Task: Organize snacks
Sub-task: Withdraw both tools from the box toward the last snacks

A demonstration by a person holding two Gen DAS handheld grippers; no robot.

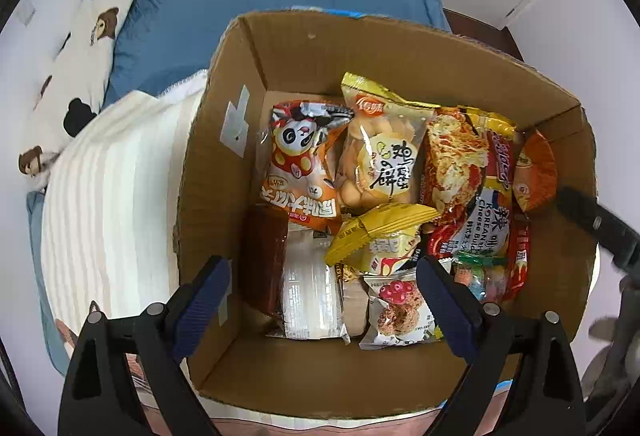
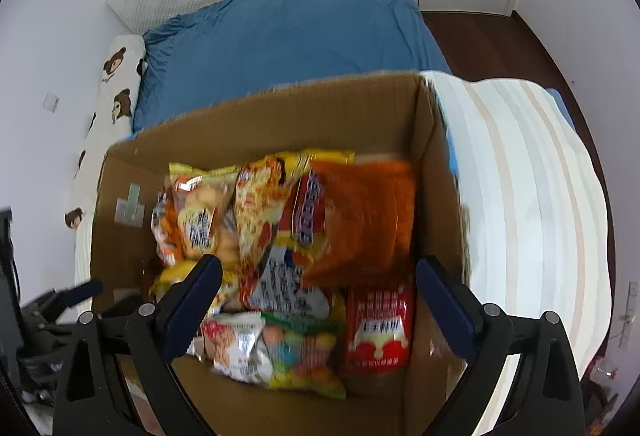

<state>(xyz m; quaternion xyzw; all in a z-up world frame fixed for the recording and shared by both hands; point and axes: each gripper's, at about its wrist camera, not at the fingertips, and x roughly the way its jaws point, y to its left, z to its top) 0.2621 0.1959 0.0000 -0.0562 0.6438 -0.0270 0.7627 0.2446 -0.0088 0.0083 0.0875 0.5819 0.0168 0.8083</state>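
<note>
Inside an open cardboard box (image 1: 304, 47) on a bed, assorted snack packets are seen, with both grippers held above them.

On the noodle packet (image 1: 480, 195), "KOREAN" and "Cheese" can be read; the remaining print on it is Chinese. A panda is shown on the orange packet (image 1: 300, 163), and large Chinese characters are carried by the clear biscuit bag (image 1: 380, 159). A small yellow packet (image 1: 380, 236) is lying across the pile. A red packet (image 2: 378, 328) is lodged against the box's right wall; its lettering is blurred. The left gripper (image 1: 324, 300) is pointed steeply down into the box, jaws spread wide, nothing gripped. The right gripper (image 2: 318, 300) is likewise angled downward, jaws wide and empty.
</note>
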